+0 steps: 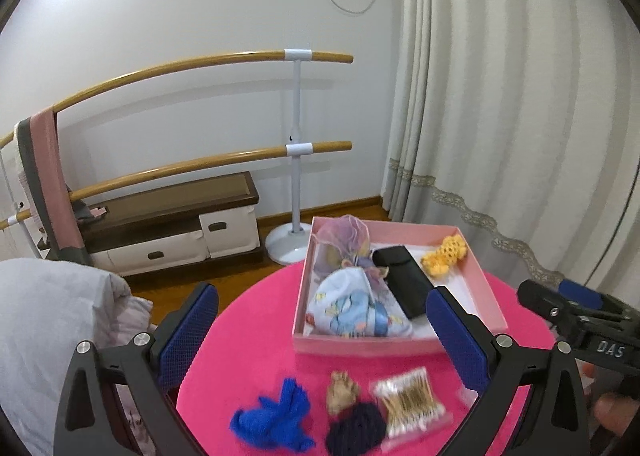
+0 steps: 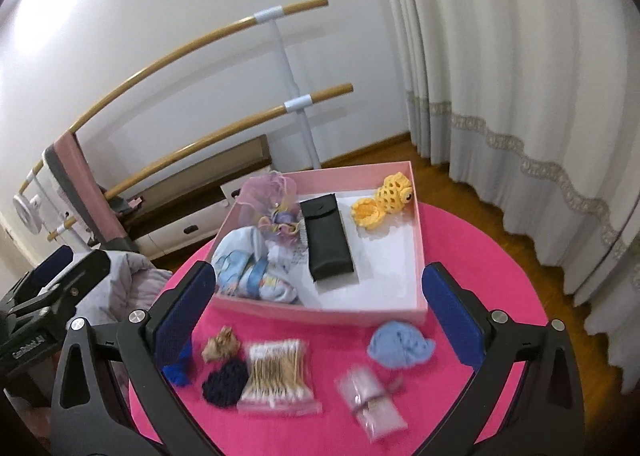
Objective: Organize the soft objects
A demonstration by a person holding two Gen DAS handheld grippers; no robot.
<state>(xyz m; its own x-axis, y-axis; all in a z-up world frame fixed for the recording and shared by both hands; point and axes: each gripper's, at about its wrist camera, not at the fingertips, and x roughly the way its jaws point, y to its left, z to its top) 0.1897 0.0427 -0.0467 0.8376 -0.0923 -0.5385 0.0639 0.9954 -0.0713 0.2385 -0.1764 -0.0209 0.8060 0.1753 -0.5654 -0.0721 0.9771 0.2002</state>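
Observation:
A pink box [image 1: 360,346] [image 2: 320,314] on a round pink table holds a printed blue cloth bundle [image 1: 356,314] [image 2: 248,272], an organza pouch [image 2: 272,199], a black case [image 2: 326,242] and a yellow crochet toy [image 1: 444,256] [image 2: 386,199]. In front of the box lie a blue knit piece [image 1: 276,422], a tan scrap [image 2: 220,346], a dark navy knit ball [image 2: 224,380], a cotton swab pack [image 2: 276,376], a light blue cloth [image 2: 400,344] and a small clear bag [image 2: 372,404]. My left gripper [image 1: 324,336] is open and empty over the near side. My right gripper [image 2: 320,320] is open and empty.
The pink tablecloth [image 2: 460,248] covers the round table. Behind stand a ballet barre [image 1: 296,147], a low bench with drawers [image 1: 172,228] and cream curtains [image 1: 500,115]. Grey bedding [image 1: 48,316] lies at the left of the table.

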